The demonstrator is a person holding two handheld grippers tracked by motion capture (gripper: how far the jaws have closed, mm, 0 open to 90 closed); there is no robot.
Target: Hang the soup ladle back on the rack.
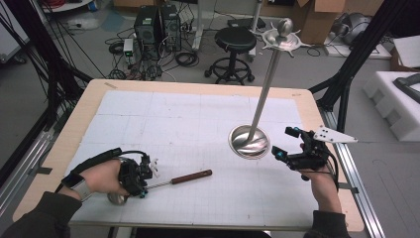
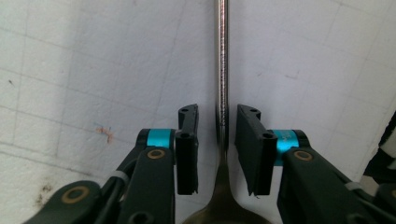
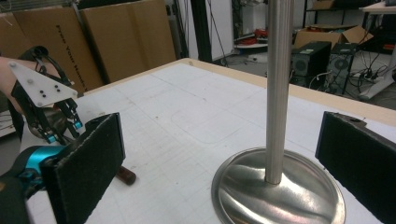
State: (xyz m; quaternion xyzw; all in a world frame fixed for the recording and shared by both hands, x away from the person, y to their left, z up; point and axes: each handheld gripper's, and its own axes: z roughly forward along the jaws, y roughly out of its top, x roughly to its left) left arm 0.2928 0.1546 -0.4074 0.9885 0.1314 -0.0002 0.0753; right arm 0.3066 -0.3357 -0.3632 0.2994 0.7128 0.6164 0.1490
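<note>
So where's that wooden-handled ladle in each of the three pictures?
High view: ladle lies lower left, handle pointing right.
Left gripper view: its metal shaft runs up the middle, between the jaws.
Right gripper view: brown handle tip, lower left.
Shared landmark: the white gridded mat.

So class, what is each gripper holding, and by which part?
Nothing yet. The left gripper straddles the ladle's metal shaft without gripping; the right gripper is open.
</note>
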